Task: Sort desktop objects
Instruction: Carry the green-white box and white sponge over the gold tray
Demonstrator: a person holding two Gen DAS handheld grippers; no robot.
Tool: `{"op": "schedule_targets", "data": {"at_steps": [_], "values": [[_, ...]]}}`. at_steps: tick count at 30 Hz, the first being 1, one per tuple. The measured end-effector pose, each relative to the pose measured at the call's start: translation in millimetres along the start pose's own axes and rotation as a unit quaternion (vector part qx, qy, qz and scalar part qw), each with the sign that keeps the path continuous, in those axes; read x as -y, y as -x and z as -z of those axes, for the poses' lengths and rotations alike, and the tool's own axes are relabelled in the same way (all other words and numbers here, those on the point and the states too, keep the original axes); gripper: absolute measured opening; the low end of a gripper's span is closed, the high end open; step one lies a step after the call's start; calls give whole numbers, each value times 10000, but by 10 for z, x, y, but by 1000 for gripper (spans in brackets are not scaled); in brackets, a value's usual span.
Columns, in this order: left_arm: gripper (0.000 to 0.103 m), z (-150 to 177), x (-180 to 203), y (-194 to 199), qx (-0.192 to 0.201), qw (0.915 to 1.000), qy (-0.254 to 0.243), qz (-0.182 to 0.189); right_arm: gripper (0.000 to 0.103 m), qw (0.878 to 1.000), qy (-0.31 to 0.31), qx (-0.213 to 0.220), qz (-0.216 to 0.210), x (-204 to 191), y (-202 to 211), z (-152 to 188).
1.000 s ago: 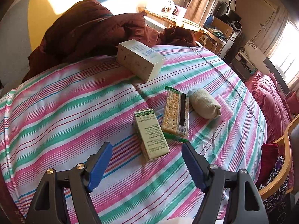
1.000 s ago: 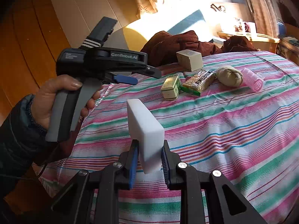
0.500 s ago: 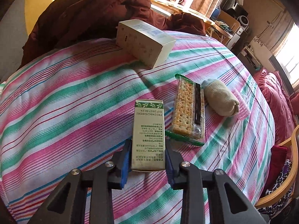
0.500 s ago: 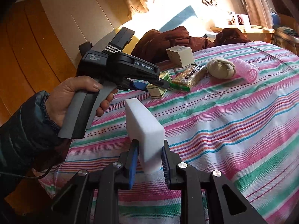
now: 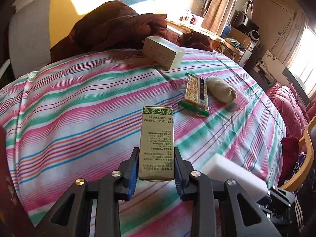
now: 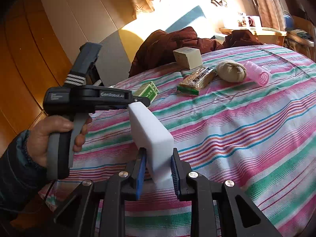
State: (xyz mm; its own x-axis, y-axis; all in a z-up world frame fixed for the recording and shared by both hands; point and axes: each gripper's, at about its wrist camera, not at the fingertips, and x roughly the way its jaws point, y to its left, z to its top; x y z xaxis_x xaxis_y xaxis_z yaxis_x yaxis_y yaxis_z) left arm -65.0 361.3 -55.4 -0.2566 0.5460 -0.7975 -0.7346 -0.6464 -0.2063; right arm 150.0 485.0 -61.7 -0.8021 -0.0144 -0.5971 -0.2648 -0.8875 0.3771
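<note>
Left claw (image 5: pixel 156 172) clamped tight on near end of green-and-cream carton (image 5: pixel 157 140), blue pads (image 5: pixel 132 172) pressed on both long sides, carton pointing away over striped tabletop (image 5: pixel 79 102), print upside down to the wrist camera. Lifted or resting, cannot tell from left wrist; in right wrist view carton (image 6: pixel 147 91) seen past the left claw body, low over the cloth. Hand (image 6: pixel 57 136) in dark sleeve gripping left claw handle.

Right claw (image 6: pixel 158 169) closed on white foam block (image 6: pixel 151 136), block upright between the blue pads, tilted back-left, top end near left claw tip. Same block (image 5: pixel 233 174) at lower right of left wrist view, just beside left claw.

Farther up tabletop: cracker pack (image 5: pixel 195 94) with green ends, lying flat; beige rolled sock (image 5: pixel 221 91) just beside its right edge, touching or nearly. Pink hair roller (image 6: pixel 256 75) right of the sock, close. Cream box (image 5: pixel 163 52) at far edge, on its side, by the brown jacket (image 5: pixel 118 25) heaped behind. Cracker pack well apart from held carton.
</note>
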Motion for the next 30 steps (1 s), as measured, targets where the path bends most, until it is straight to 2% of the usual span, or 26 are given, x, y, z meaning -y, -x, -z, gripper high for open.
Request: {"op": "schedule_targets", "data": {"at_steps": [8, 19, 30], "values": [[31, 452, -126, 472, 302, 9994, 186, 0, 25, 10000, -30, -44, 66, -117, -16, -3], [31, 844, -369, 1090, 797, 9956, 493, 35, 25, 9994, 259, -86, -213, -545, -61, -50], [31, 1107, -1042, 1697, 1354, 9834, 1116, -469, 25, 9936, 803, -148, -778, -1284, -219, -237]]}}
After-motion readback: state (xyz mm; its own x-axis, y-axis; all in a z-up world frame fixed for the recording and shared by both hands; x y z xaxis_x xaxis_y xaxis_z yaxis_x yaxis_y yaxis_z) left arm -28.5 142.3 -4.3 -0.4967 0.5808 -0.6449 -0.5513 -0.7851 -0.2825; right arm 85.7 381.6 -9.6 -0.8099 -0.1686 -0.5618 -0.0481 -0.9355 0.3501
